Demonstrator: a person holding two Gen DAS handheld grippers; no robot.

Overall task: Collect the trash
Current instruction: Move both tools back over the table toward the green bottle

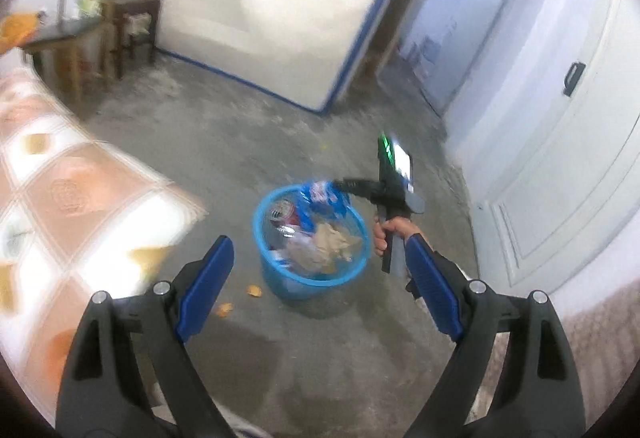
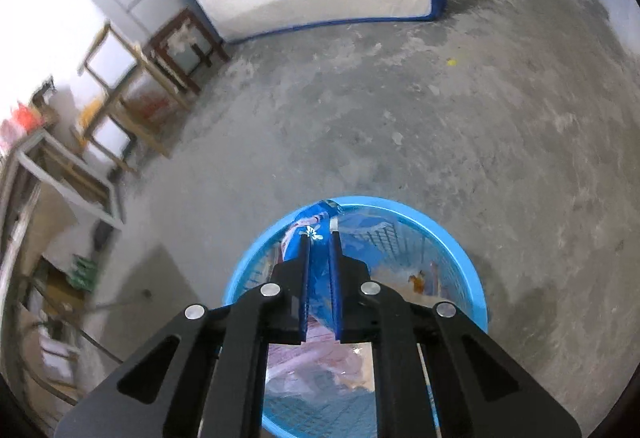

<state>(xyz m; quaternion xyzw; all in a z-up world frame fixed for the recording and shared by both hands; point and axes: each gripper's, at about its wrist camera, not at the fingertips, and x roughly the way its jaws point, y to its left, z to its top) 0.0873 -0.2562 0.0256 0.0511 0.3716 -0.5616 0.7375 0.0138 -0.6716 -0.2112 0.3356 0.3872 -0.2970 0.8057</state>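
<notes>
A round blue plastic basket (image 1: 264, 258) stands on the grey concrete floor, holding a red can (image 1: 282, 210), crumpled brown paper (image 1: 332, 242) and clear plastic. My right gripper (image 1: 338, 184), held by a hand (image 1: 390, 230), is above the basket's far rim, shut on a blue snack wrapper (image 1: 320, 198). In the right wrist view the right gripper (image 2: 320, 232) has its pads pressed on the blue wrapper (image 2: 318, 278) over the basket (image 2: 460, 262). My left gripper (image 1: 320, 242) hangs higher and nearer, open, with nothing between its fingers.
Two orange scraps (image 1: 254, 291) lie on the floor just in front of the basket. A bed with a patterned cover (image 1: 80, 190) fills the left, a white door (image 1: 560, 178) the right. Wooden tables and chairs (image 1: 80, 38) stand at the back left.
</notes>
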